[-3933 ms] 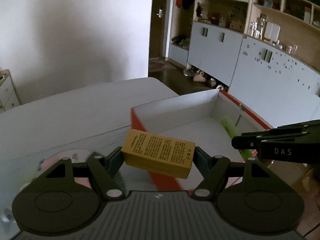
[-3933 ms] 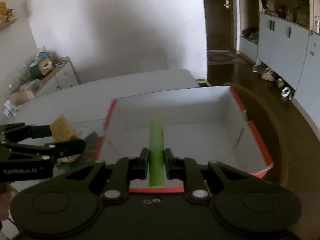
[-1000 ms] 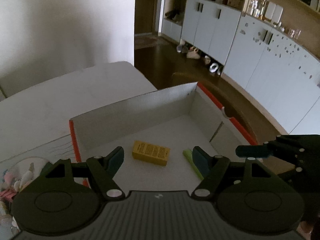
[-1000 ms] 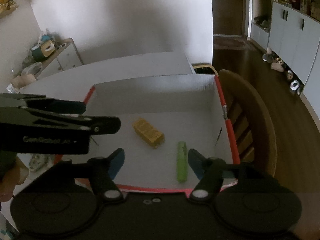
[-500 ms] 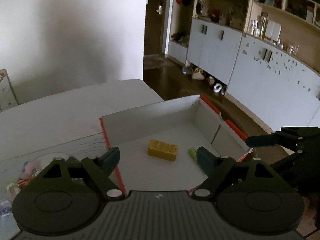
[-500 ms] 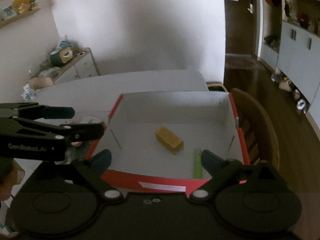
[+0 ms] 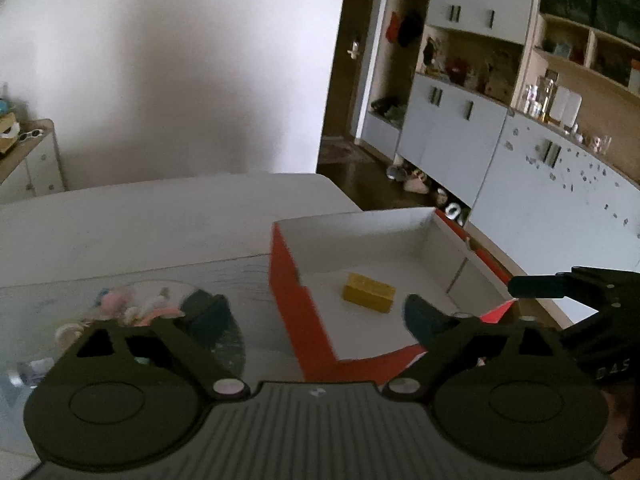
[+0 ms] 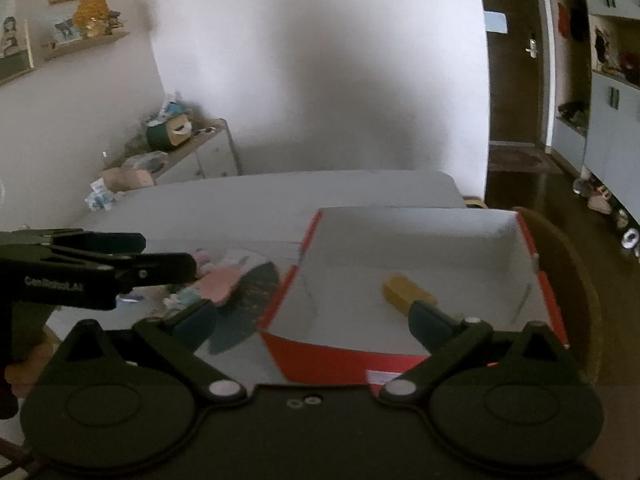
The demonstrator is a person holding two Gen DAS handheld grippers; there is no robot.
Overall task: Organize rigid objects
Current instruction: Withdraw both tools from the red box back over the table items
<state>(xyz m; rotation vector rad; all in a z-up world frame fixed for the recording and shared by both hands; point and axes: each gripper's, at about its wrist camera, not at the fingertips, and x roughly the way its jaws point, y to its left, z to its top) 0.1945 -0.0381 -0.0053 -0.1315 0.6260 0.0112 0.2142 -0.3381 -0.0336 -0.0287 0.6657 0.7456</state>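
At lower left of the left wrist view, small pale trinkets are sitting on the white table. Your left gripper is spreading its jaws with nothing between them. Right of centre, the yellow box is lying inside the red-edged carton. Your right gripper is opening too, pinching nothing.

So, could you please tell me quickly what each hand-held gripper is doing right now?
Left hand-held gripper: jaws opening, nothing between them.
Right hand-held gripper: jaws opening, nothing between them.
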